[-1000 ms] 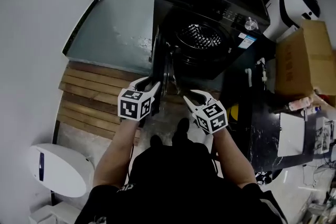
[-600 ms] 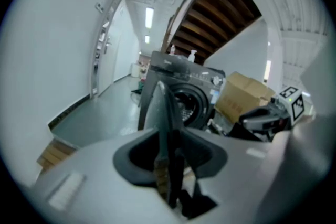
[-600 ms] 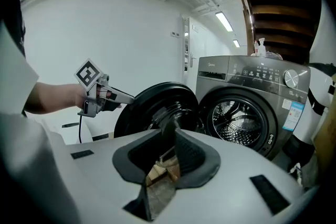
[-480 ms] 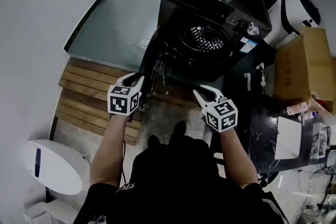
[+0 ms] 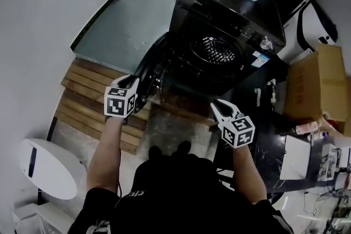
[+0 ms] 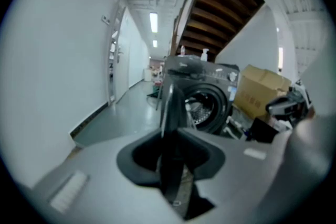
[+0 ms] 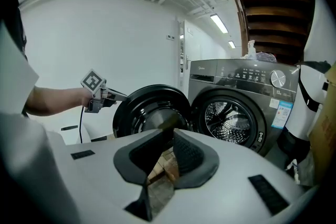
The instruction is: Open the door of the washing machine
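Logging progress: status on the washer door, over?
Left gripper just closed onto door edge. Right gripper closing, empty. Door wide open, drum exposed. Nothing blocking.

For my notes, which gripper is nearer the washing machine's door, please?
Left. The left gripper, jaws just closing, grips the door rim; the right gripper, jaws closing on nothing, hangs clear of it.

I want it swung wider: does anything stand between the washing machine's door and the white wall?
Nothing visible does. Beyond the door lie only bare grey floor and wooden slats; the white wall stands well clear.
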A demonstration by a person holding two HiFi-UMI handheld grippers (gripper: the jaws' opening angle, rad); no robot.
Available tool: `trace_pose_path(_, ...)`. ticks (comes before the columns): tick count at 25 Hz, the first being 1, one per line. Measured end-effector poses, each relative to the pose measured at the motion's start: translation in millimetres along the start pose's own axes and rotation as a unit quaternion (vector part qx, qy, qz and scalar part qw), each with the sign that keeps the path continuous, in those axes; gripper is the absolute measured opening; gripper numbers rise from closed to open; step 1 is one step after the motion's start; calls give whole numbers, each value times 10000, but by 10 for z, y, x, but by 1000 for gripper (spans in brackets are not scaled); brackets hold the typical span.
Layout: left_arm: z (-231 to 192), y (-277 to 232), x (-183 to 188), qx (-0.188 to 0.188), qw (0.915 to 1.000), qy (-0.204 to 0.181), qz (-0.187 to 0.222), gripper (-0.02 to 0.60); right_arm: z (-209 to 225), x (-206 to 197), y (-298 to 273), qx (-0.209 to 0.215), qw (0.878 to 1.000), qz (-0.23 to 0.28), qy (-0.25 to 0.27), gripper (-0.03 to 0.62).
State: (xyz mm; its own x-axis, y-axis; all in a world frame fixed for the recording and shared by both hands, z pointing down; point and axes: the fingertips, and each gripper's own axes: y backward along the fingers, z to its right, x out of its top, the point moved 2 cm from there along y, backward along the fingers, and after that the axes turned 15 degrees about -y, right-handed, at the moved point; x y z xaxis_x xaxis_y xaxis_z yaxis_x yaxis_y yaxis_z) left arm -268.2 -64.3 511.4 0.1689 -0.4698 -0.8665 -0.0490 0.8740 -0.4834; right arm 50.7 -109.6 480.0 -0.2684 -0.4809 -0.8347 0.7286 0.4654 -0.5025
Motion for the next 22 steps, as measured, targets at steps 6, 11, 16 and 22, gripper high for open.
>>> trace_pose_path(6, -14, 26, 285, 447, 9981, -427, 57, 95, 337, 52, 35, -84, 9994, 187, -285, 21)
trace_pose_path(11, 105, -42, 610, 553, 9964, -607, 230, 89, 711, 47, 50, -145, 9980, 273, -544, -3)
trace_pose_path(16, 329, -262, 1000, 335, 9966, -522, 548, 77, 964, 214, -22, -93, 9965, 467, -692, -6)
trace_pose_path(22, 559, -616, 1327, 52, 9964, -253, 811, 60, 1180, 434, -138, -61, 9959, 632, -643, -6)
